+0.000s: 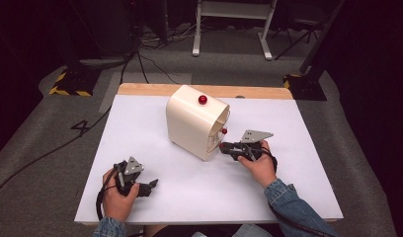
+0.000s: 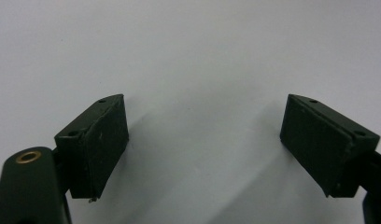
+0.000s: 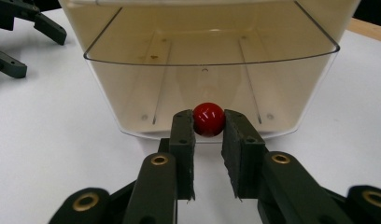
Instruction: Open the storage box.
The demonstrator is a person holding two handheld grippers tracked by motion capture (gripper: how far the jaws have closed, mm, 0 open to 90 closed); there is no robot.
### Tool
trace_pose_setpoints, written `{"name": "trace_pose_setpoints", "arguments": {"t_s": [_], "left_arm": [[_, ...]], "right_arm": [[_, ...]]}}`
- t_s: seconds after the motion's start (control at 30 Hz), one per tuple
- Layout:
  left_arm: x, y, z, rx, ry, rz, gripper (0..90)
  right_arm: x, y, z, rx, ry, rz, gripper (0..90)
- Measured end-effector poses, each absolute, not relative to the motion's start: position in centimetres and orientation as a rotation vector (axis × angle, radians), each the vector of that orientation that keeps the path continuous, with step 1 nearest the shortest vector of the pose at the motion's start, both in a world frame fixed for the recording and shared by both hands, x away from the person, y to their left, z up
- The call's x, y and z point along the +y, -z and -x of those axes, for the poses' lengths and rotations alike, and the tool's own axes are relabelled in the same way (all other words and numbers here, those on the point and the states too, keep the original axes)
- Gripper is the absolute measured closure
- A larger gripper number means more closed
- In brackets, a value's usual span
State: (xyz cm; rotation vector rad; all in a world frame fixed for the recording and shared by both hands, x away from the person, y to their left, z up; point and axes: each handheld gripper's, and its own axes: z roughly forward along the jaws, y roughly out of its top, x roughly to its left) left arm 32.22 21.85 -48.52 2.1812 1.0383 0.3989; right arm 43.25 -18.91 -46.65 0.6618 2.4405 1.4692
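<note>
High view: our right tool (image 1: 223, 146) meets the cream box (image 1: 192, 123) at its lower red knob (image 1: 224, 131), mid-desk (image 1: 155, 197).
Left gripper view: our left tool (image 2: 205, 140) rests spread over bare desk.
Right gripper view: we pinch the knob between both pads (image 3: 184, 140); we should pull straight and level, lest it slip.

- A dark figure "4" (image 1: 82, 126) stands on the grey carpeted floor (image 1: 36, 163) left of the white table, seen in the high view.
- Yellow-and-black hazard stripes (image 1: 66, 91) edge the dark stand base at the far left; they carry no words.
- Nothing else can be read.
</note>
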Motion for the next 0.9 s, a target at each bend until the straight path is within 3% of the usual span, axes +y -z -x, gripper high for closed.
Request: {"name": "trace_pose_setpoints", "arguments": {"t_s": [0.9], "left_arm": [[21.9, 48.5, -32.2, 1.032, -0.401, -2.18, 15.5]], "right_arm": [[-24.5, 45.8, -38.9, 2.412, -1.454, -0.711, 74.2]]}}
